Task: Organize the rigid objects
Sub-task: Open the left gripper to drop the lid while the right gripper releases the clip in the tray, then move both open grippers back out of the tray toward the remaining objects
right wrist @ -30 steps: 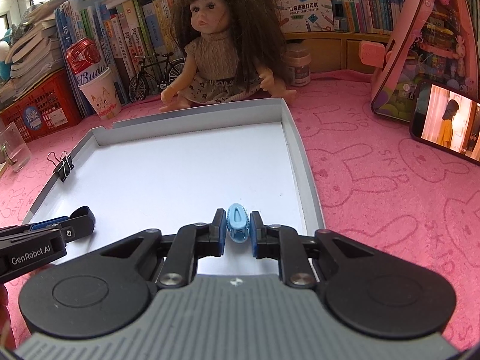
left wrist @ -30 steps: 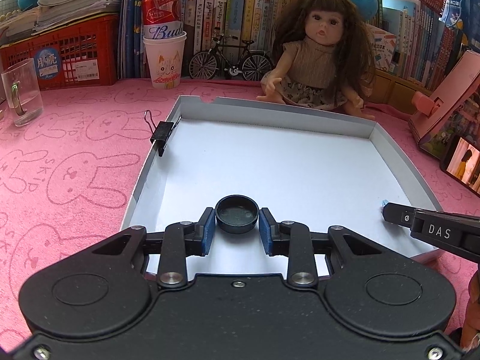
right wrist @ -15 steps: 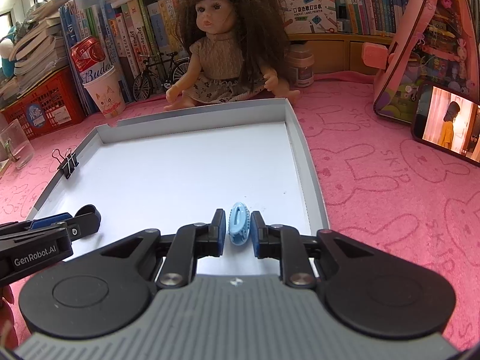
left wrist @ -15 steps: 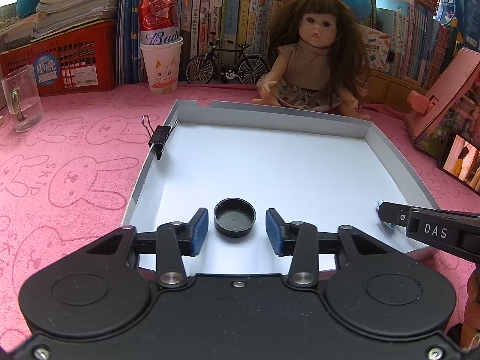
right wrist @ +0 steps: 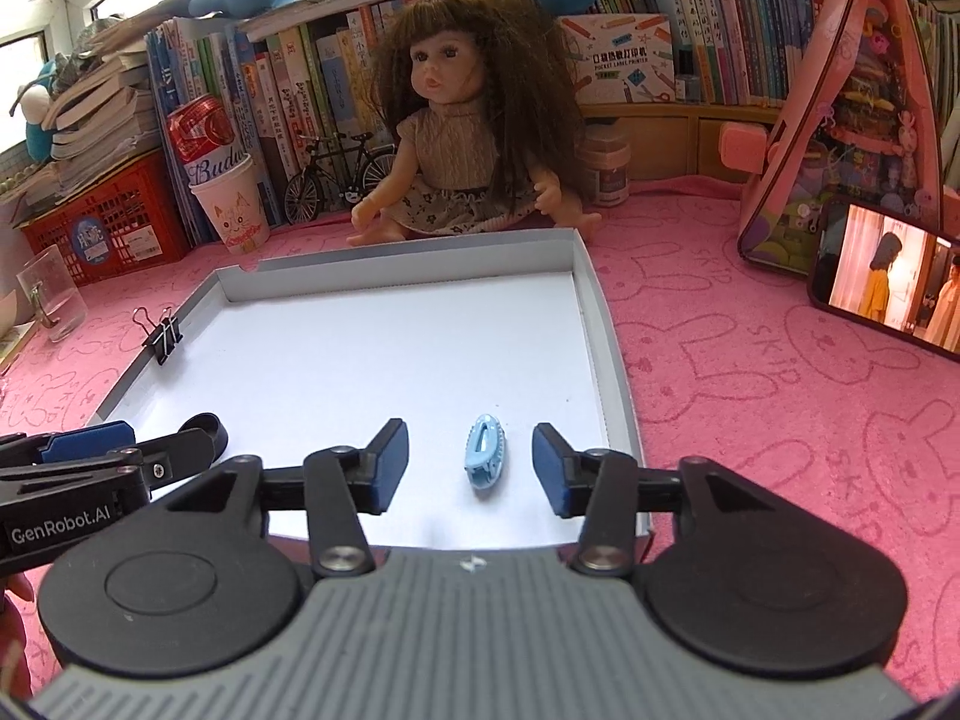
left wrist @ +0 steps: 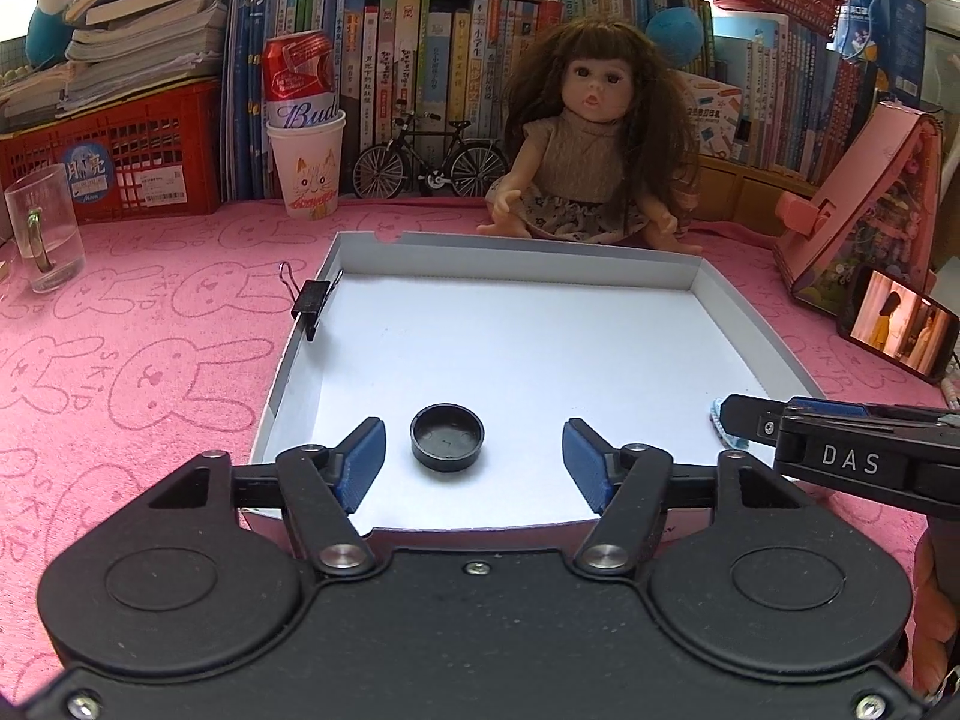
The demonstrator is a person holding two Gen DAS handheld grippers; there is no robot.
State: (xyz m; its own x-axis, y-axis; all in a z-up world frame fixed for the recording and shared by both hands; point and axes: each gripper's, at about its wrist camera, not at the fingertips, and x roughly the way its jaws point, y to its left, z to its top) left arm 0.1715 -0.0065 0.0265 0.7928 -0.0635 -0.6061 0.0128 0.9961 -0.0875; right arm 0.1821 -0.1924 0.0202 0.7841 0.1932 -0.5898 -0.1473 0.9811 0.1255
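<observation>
A shallow white box lid [left wrist: 516, 252] [right wrist: 594, 324] lies on the pink cloth. A black round cap [left wrist: 447, 437] rests on its floor near the front. My left gripper [left wrist: 474, 456] straddles the cap with its jaws opening, and the blue pads stand clear of it. A light blue hair clip [right wrist: 485, 457] lies by the lid's right wall. My right gripper [right wrist: 471, 465] has its jaws opening around the clip without touching it. A black binder clip [left wrist: 312, 300] [right wrist: 162, 336] is pinched on the lid's left wall.
A doll [left wrist: 594, 138] sits behind the lid, with a toy bicycle [left wrist: 429, 159], a can in a paper cup [left wrist: 306, 144] and a red crate [left wrist: 114, 162] along the bookshelf. A glass [left wrist: 45, 228] stands far left. A phone [right wrist: 888, 282] and a pink toy house [right wrist: 840, 120] stand at the right.
Both grippers let go: the left released the black cap and the right released the blue hair clip, which now lie on the lid's floor. The left gripper drew back slightly.
</observation>
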